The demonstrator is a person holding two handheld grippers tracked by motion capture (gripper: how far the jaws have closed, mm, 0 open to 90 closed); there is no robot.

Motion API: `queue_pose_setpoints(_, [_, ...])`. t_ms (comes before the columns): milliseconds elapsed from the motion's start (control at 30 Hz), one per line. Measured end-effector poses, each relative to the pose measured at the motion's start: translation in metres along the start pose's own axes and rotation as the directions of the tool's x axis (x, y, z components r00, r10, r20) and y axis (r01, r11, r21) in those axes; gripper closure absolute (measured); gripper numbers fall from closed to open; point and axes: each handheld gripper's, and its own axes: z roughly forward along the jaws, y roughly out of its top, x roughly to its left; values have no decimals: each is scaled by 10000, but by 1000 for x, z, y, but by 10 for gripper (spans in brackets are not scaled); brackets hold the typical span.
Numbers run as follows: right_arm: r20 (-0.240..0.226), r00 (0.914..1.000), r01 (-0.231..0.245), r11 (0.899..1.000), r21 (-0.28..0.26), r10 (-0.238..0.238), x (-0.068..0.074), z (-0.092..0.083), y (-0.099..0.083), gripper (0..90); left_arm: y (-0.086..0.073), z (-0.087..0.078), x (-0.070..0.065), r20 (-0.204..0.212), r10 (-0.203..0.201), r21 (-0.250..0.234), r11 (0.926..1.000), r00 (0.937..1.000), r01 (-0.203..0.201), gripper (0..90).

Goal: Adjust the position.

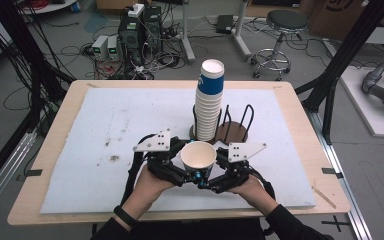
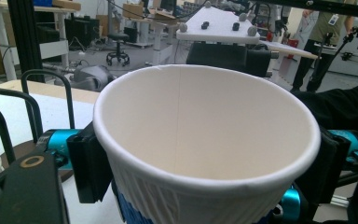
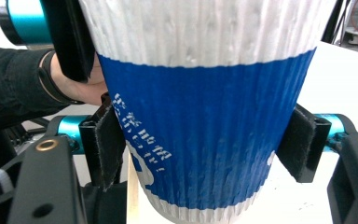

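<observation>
cup (image 1: 198,156) held upright just in front of the cup stack (image 1: 209,102). right gripper (image 1: 211,181) clamped on cup's blue band; left gripper (image 1: 190,177) clamped near its rim.

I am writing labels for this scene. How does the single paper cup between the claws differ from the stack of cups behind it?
The single paper cup is held above the table between the two claws; the stack of cups stands in a wire holder. The single cup is one cup and low; the stack is many nested cups and tall. Both are white and blue, ribbed, and open upward.
</observation>
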Motion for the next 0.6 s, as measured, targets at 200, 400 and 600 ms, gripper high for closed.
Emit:
queue_pose_setpoints(200, [191, 9998, 42, 9998, 181, -45, 0, -1, 0, 214, 0, -2, 1, -74, 4, -7, 10000, 10000, -4, 205])
queue_pose_setpoints(400, [246, 9997, 11, 9995, 309, -19, -2, -6, 1, 200, 1, -6, 2, -185, 64, 30, 10000, 9998, -63, 205])
queue_pose_setpoints(600, [414, 9991, -22, 9996, 291, 10, -5, -17, 3, 190, 1, -10, 3, -341, 143, 94, 9999, 9993, -140, 205])
